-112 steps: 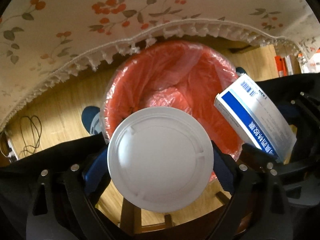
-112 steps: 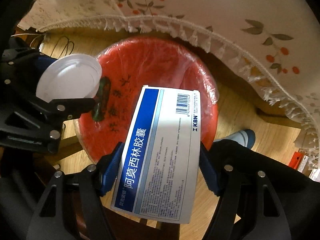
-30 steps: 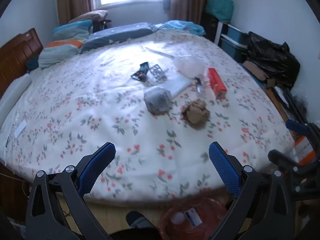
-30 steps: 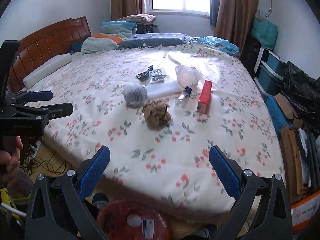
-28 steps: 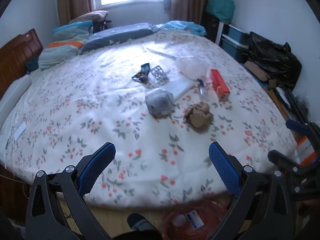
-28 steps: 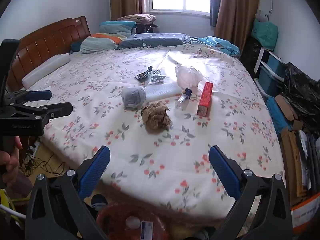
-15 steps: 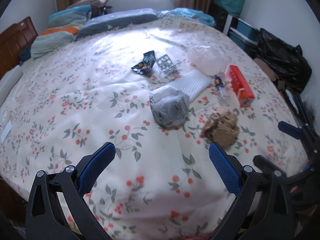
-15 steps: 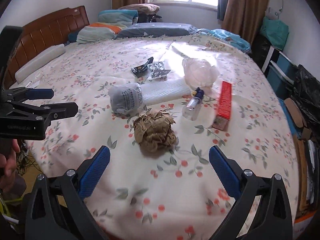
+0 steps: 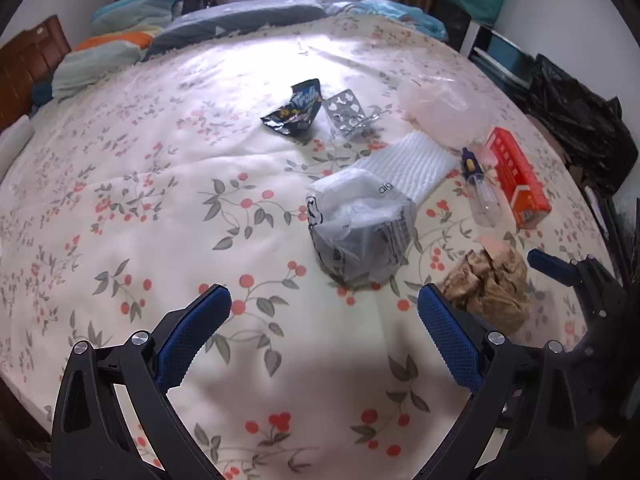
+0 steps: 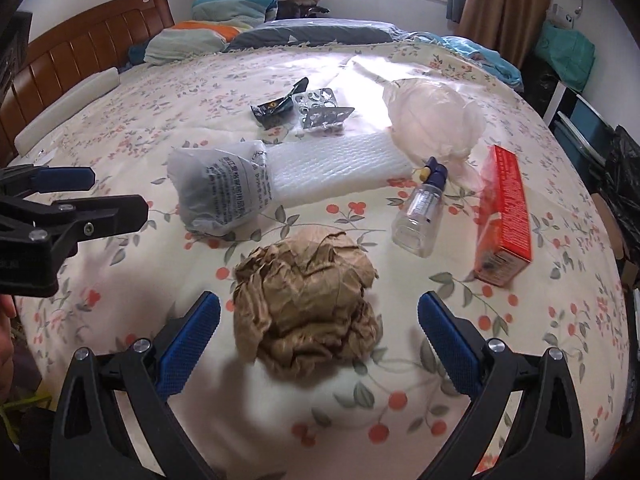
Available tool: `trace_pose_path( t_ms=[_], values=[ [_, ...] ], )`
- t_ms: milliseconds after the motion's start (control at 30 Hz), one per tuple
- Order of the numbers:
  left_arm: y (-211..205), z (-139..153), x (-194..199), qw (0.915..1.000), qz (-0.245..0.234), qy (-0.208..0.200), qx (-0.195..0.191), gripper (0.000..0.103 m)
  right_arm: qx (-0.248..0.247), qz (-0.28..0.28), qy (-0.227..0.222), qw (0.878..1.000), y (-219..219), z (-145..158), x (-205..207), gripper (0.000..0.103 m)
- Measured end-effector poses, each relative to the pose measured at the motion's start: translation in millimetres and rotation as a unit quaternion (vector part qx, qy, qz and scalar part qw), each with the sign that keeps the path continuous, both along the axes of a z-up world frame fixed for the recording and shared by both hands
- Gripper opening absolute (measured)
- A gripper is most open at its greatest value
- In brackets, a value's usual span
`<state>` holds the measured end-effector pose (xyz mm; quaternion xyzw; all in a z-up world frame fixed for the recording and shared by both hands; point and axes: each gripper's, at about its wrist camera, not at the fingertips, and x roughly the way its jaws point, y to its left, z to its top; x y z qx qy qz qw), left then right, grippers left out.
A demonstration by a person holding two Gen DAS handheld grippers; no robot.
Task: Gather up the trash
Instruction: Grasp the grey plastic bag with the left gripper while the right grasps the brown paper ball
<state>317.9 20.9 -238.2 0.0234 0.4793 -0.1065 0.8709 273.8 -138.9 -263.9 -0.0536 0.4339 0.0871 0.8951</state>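
Note:
Trash lies scattered on a floral bedspread point(image 9: 160, 184). My left gripper point(image 9: 324, 316) is open and empty, just short of a crumpled grey plastic bag point(image 9: 360, 224). My right gripper point(image 10: 318, 320) is open too, its blue pads on either side of a crumpled brown paper ball point(image 10: 308, 300), which also shows at the right of the left wrist view point(image 9: 488, 284). Farther back lie a clear small bottle point(image 10: 420, 216), a red box point(image 10: 504, 216), white foam wrap point(image 10: 332, 168), a pale plastic bag point(image 10: 436, 116), blister packs point(image 10: 320, 112) and a dark snack wrapper point(image 9: 296, 108).
Pillows and folded bedding point(image 10: 224, 36) sit at the head of the bed by a wooden headboard point(image 10: 80, 60). A black bag point(image 9: 580, 128) and storage boxes stand along the right side. A hand point(image 10: 6, 344) shows at the left edge.
Both grippers dropped the lid and medicine box into the red bin earlier and now stand open. Over the last second both moved forward over the bed, closing in on the grey bag and paper ball.

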Motion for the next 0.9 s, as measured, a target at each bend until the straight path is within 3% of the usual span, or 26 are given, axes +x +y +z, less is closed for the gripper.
trace_pose_path(
  t_ms=[100,133,200,400,633,900],
  values=[
    [-1.1,-4.7,8.4,1.0000,0.002,0.005,-0.007,0.097,0.002,0.009,0.006,1.000,2.0,-5.9,8.3,0.098],
    [-1.8,-6.3,10.4,0.9999,0.003,0.006,-0.008,0.097,0.007,0.016,0.014,1.000,2.8,-9.3,11.8,0.093],
    [-3.9,-10.9,16.4,0.9998,0.003,0.010,-0.014,0.097,0.016,0.019,0.024,0.999,1.1,-13.6,15.6,0.065],
    [-19.4,-25.2,29.9,0.9991,-0.008,0.019,-0.038,0.097,0.030,0.010,0.013,0.999,-20.8,-6.7,-8.7,0.063],
    [-39.1,-39.9,43.7,0.9994,-0.010,0.021,-0.025,0.097,0.034,-0.005,0.009,0.999,-45.5,0.1,-33.2,0.063],
    [-45.3,-55.4,62.9,0.9991,-0.012,0.036,-0.019,0.097,0.038,-0.005,0.007,0.999,-50.2,3.3,-32.3,0.063]
  ],
)
